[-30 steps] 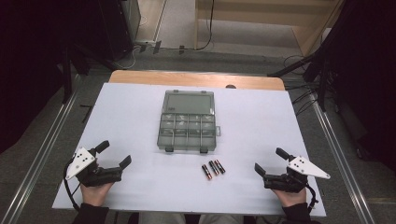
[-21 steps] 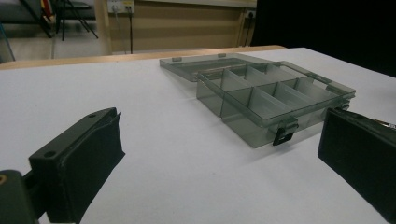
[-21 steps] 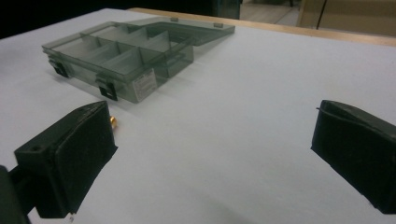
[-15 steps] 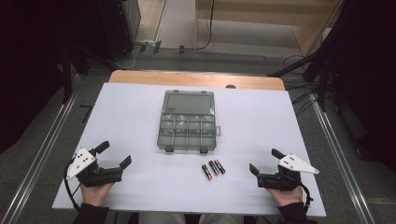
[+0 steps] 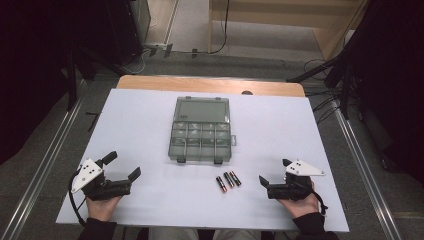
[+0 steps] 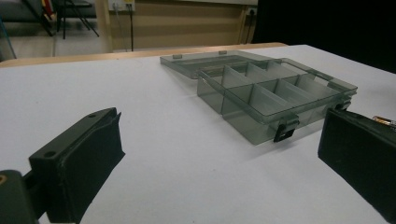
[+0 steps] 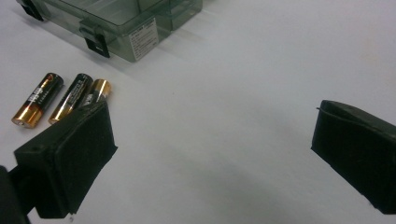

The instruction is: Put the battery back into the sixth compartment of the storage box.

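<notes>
A clear grey compartment box [image 5: 201, 132] lies with its lid open in the middle of the white table [image 5: 150, 115]. Three AA batteries [image 5: 228, 181] lie side by side just in front of it. My right gripper [image 5: 275, 171] rests open on the table to the right of the batteries, its jaws pointing left at them and holding nothing. In the right gripper view the batteries [image 7: 70, 95] lie just beyond the left jaw, with the box [image 7: 126, 23] behind. My left gripper [image 5: 123, 165] sits open and empty at the near left, facing the box [image 6: 271, 93].
A wooden strip [image 5: 210, 85] runs along the table's far edge. Metal rails [image 5: 55, 150] flank both sides of the table. Cables and dark stands [image 5: 345, 75] crowd the floor beyond.
My right gripper has slid left across the table, closer to the batteries, still open. The left gripper, the box and the batteries have not moved.
</notes>
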The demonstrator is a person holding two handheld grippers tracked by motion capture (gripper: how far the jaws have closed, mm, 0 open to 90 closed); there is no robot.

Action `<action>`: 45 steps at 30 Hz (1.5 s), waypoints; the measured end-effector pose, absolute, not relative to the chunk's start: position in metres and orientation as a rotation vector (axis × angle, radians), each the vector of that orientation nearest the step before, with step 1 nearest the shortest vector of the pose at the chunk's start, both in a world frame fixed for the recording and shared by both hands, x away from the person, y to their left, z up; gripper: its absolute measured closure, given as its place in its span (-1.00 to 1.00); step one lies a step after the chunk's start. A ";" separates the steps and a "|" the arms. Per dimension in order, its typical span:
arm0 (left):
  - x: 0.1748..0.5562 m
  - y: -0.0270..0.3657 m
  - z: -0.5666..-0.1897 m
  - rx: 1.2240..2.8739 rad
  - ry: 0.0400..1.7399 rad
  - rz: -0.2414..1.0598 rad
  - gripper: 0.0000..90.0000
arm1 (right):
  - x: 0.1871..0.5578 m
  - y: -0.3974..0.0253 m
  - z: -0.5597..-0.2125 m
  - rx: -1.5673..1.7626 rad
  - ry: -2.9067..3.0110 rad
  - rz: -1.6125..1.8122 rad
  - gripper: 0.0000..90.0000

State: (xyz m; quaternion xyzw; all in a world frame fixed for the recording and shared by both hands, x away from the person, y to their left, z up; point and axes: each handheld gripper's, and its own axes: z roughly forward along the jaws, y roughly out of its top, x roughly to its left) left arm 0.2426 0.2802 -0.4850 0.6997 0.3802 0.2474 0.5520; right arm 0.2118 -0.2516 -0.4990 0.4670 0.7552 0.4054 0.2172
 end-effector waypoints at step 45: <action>0.243 0.276 -0.487 1.690 0.886 0.578 -1.00 | 0.251 -0.174 -0.491 1.231 2.463 0.762 -0.70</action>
